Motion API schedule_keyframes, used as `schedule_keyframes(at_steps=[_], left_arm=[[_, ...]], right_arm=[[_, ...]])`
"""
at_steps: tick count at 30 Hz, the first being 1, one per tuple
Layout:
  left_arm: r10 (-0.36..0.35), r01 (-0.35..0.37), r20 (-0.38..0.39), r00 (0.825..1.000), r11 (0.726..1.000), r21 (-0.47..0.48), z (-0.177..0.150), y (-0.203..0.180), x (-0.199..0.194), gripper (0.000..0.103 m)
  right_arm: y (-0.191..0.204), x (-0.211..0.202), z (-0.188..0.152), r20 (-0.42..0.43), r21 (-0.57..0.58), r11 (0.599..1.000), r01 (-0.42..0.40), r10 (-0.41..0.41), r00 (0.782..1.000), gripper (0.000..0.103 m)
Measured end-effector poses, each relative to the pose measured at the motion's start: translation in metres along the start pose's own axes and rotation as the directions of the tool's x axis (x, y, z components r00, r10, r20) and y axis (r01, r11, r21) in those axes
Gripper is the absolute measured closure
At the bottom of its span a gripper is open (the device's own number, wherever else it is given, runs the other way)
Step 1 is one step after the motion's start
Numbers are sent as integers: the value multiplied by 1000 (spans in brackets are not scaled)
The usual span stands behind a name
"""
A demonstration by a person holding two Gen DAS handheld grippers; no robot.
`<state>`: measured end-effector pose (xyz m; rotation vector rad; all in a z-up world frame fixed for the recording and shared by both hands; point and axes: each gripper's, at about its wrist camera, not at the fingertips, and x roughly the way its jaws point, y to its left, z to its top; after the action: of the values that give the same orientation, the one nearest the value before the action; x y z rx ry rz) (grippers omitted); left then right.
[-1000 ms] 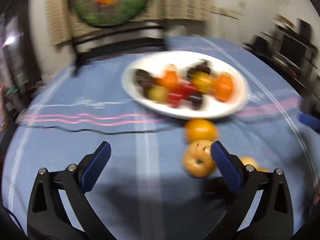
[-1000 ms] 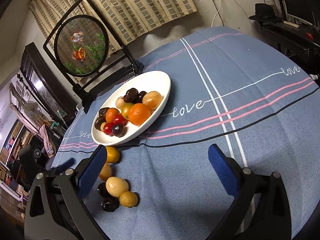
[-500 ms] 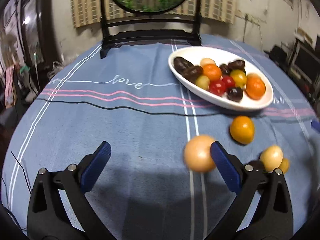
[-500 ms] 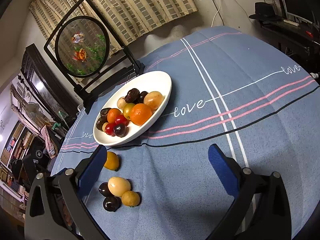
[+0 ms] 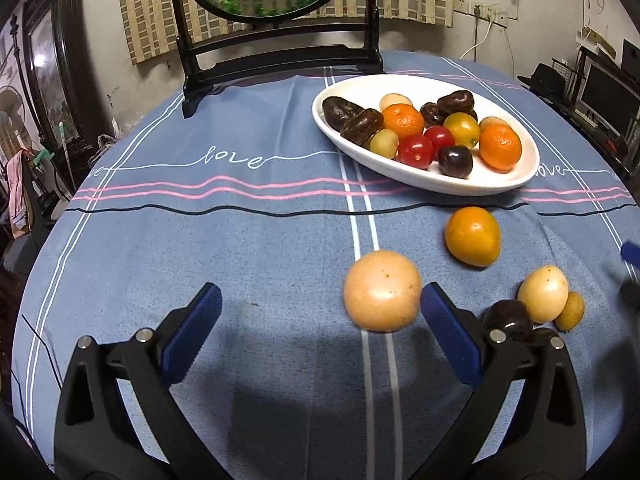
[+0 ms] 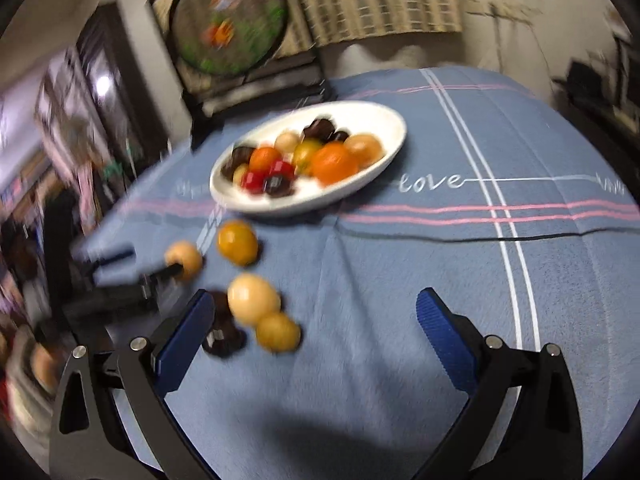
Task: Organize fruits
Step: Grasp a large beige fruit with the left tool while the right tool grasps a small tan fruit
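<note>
A white oval plate [image 5: 460,188] holds several fruits: oranges, red tomatoes, dark plums, yellow ones. Loose on the blue cloth lie a tan round fruit [image 5: 382,296], an orange fruit [image 5: 473,236], a pale yellow fruit [image 5: 543,294], a small yellow one [image 5: 570,311] and a dark plum [image 5: 508,316]. My left gripper [image 5: 320,300] is open; the tan fruit sits between its fingers, close to the right one. In the blurred right wrist view my right gripper [image 6: 316,304] is open, with the pale yellow fruit [image 6: 254,299] and small yellow fruit [image 6: 278,332] just inside its left finger. The plate [image 6: 320,204] lies beyond.
A round fish-picture screen on a black stand [image 5: 280,60] stands at the table's far edge behind the plate. The striped blue tablecloth [image 5: 200,240] drops off at the left into a cluttered room. A desk with a monitor [image 5: 608,96] is at the right.
My left gripper has swung left and steadied, so the tan fruit now lies between its fingers. My right gripper has dropped quickly toward the loose fruits; its view is now blurred.
</note>
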<state>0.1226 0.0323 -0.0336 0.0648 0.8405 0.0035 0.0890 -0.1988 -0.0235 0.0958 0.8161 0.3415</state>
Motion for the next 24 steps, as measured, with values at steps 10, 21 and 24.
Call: schedule_keyframes(at_steps=[10,21,24], left_arm=[[-3,3,-21,1000,1000,7,-1,-3,3,2],[2,-1,-32,999,1000,18,-2,-4,4,2],[4,-3,-41,999,1000,24,-3,-5,6,2]], right_arm=[[9,26,-11,-104,-115,983,146,-158,982,2],[6,10,-4,111,-244,875,418,-403,908,2],[12,12,-10,94,-280,895,347,-334,938,2]])
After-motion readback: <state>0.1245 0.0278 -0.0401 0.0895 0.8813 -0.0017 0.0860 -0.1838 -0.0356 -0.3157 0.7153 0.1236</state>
